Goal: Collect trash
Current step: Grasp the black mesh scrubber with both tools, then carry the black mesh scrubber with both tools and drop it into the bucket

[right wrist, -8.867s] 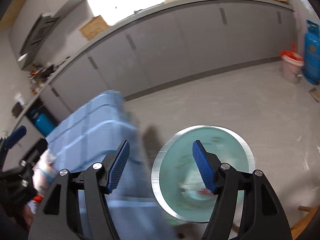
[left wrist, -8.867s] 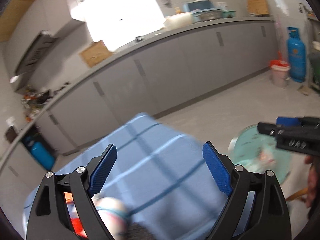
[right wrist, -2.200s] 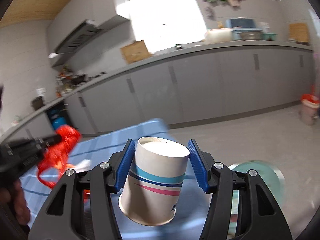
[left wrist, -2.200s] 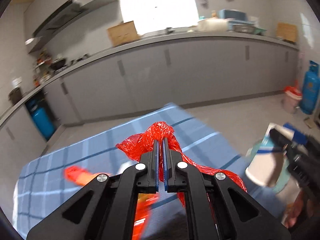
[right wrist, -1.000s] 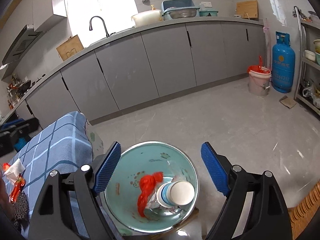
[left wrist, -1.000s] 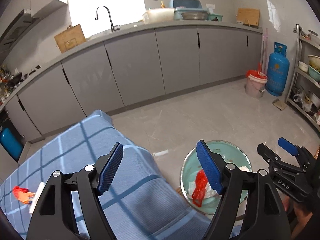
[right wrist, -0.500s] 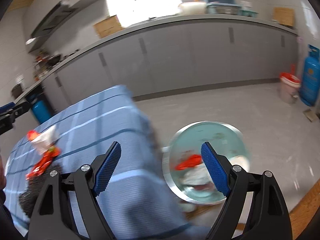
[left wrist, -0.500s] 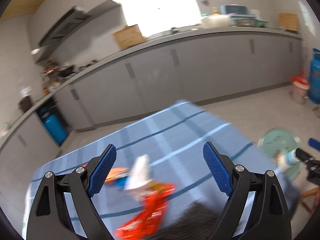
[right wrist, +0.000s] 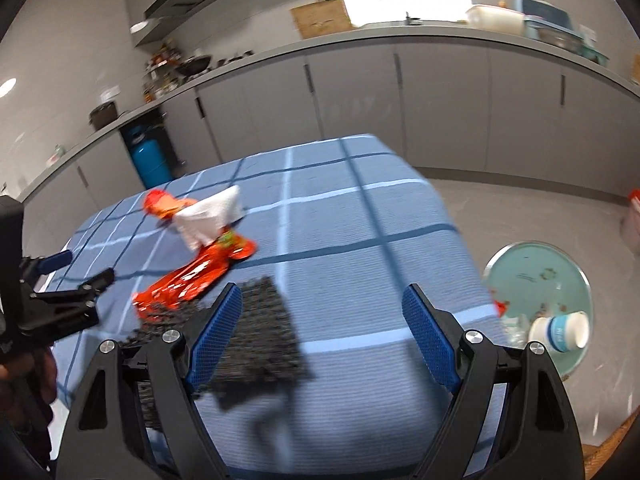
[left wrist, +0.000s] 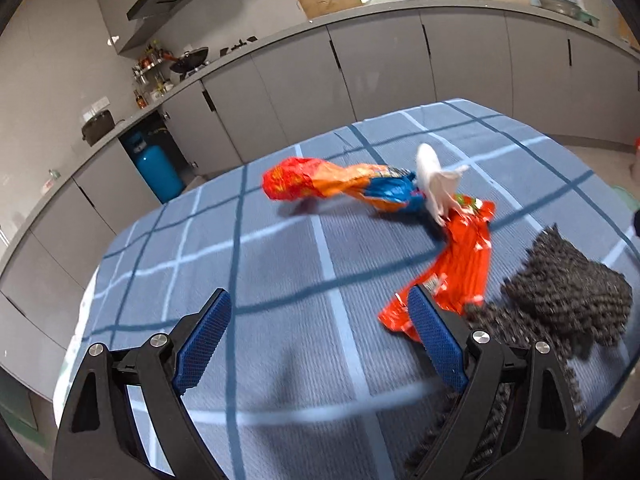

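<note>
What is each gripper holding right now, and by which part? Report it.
Nothing. The left gripper and right gripper both have open, empty fingers; the wrappers and tissue lie loose on the table.

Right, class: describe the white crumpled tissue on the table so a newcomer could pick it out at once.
Start at the table under the blue checked tablecloth. Near its middle lies a cluster of litter, and the white crumpled tissue sits where the orange-and-blue snack wrapper meets the red snack wrapper. It is the only white, unprinted piece; the dark knitted cloth lies apart.
</note>
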Available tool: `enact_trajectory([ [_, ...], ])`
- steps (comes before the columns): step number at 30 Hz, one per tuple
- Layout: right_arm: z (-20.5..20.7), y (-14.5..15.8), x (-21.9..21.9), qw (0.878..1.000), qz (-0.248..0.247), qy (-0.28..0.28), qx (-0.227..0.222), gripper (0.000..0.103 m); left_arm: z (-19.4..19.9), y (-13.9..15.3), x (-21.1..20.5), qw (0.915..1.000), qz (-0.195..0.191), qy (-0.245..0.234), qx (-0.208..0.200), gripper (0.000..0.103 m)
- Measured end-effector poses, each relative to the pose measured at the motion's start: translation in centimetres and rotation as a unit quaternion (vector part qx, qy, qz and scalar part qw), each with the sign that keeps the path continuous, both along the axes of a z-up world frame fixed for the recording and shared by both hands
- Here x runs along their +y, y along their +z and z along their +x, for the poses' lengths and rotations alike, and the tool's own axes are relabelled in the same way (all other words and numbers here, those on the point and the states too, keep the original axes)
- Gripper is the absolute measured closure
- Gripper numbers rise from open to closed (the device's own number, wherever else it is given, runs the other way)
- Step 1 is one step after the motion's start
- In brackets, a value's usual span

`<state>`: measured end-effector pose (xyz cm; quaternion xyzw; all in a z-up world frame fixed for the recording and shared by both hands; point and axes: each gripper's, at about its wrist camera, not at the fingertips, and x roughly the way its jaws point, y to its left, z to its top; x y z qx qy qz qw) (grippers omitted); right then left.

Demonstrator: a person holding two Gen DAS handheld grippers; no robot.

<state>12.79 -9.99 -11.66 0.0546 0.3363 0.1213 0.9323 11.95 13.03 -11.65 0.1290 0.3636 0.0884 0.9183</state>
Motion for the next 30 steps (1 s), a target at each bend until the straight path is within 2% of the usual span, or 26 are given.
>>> enact_trajectory([
  [2, -0.2, 0.1, 1.1, 1.000, -0.007, 0.016, -0.002, 0.021, -0.6, -0.1, -0.3, 0.9997, -0.019, -0.011, 0.005, 0.015],
  [6, -0.7, -0.2, 3.1, 0.999, -0.027, 0.045, -0.002, 0.021, -2.0, -0.8, -0.9, 0.9994, -0.021, -0.026, 0.009, 0.015],
  [13, -1.4, -1.8, 4.1, 0.997, -0.037, 0.062, 0.021, 0.024, -4.1, -1.7, -1.6, 0.9993, -0.020, -0.027, 0.013, 0.015],
  [17, -1.2, -2.7, 4.1, 0.995, -0.035, 0.075, 0.049, 0.045, -4.4, -2.3, -2.7, 0.9985, -0.024, -0.041, 0.025, 0.015],
  [20, -1.2, -3.0, 4.1, 0.994, -0.035, 0.082, 0.055, 0.073, -4.5, -2.8, -3.6, 0.9977, -0.023, -0.055, 0.033, 0.016],
  [21, -1.2, -3.1, 4.1, 0.994, -0.034, 0.087, 0.058, 0.076, -4.5, -3.0, -3.8, 0.9971, -0.027, -0.061, 0.038, 0.018],
  [23, -1.2, -3.2, 4.0, 0.994, -0.030, 0.089, 0.060, 0.081, -4.3, -3.4, -4.1, 0.9958, -0.034, -0.069, 0.050, 0.032],
  [25, -1.2, -3.2, 3.9, 0.994, -0.025, 0.089, 0.061, 0.083, -4.1, -3.8, -4.3, 0.9938, -0.044, -0.079, 0.064, 0.059],
  [26, -1.2, -3.2, 3.8, 0.994, -0.022, 0.088, 0.059, 0.083, -3.9, -4.1, -4.3, 0.9926, -0.052, -0.083, 0.072, 0.066],
  [28, -1.2, -3.1, 3.6, 0.995, -0.019, 0.086, 0.055, 0.084, -4.0, -4.5, -4.4, 0.9916, -0.057, -0.086, 0.078, 0.091],
  [30, -1.3, -2.9, 3.4, 0.995, -0.015, 0.085, 0.049, 0.085, -4.0, -4.6, -4.4, 0.9919, -0.054, -0.088, 0.074, 0.093],
])
